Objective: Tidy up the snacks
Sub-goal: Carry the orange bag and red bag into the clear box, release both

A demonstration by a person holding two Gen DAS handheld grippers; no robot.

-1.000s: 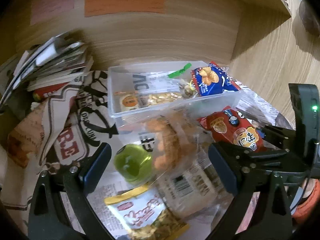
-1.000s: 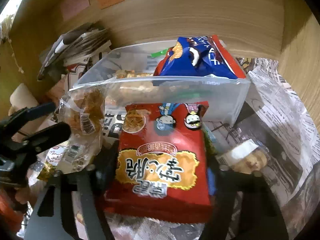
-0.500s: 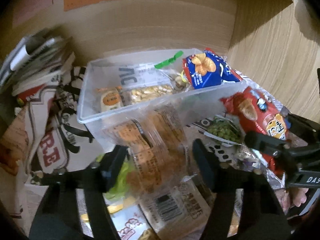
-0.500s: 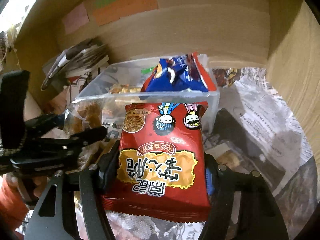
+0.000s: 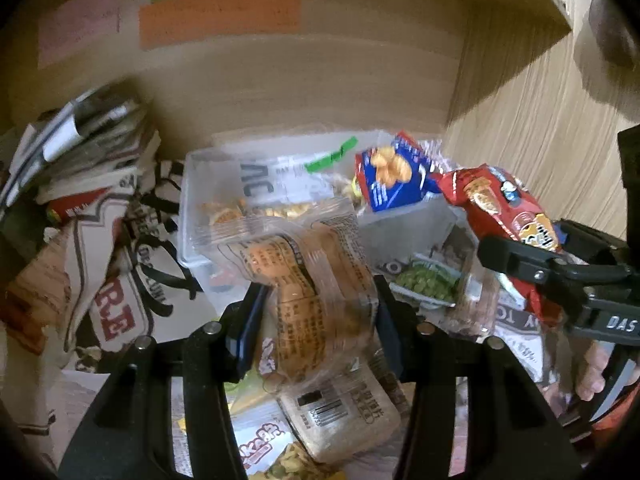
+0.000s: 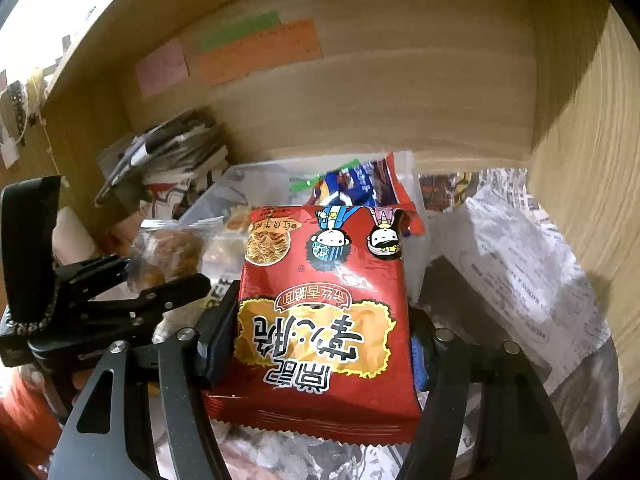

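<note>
My left gripper [image 5: 316,320] is shut on a clear bag of orange snacks [image 5: 316,280] and holds it up in front of the clear plastic bin [image 5: 192,216]. My right gripper [image 6: 320,336] is shut on a red noodle-snack packet [image 6: 324,320], lifted before the same bin [image 6: 224,192]. The bin holds a blue chip bag [image 5: 394,176] and a clear nut packet [image 5: 276,210]. The left gripper and its bag [image 6: 172,248] show at the left of the right wrist view. The right gripper with the red packet [image 5: 504,208] shows at the right of the left wrist view.
Newspaper [image 6: 520,264] covers the shelf floor. A stack of magazines [image 5: 80,140] leans at the back left. A green-pea packet [image 5: 426,282], a barcoded clear pack [image 5: 348,412] and a yellow snack bag [image 5: 272,452] lie below. Wooden walls [image 5: 540,120] close in behind and right.
My left gripper has closed on the clear bag of orange snacks and lifted it toward the bin. My right gripper has raised the red packet higher, nearer the bin.
</note>
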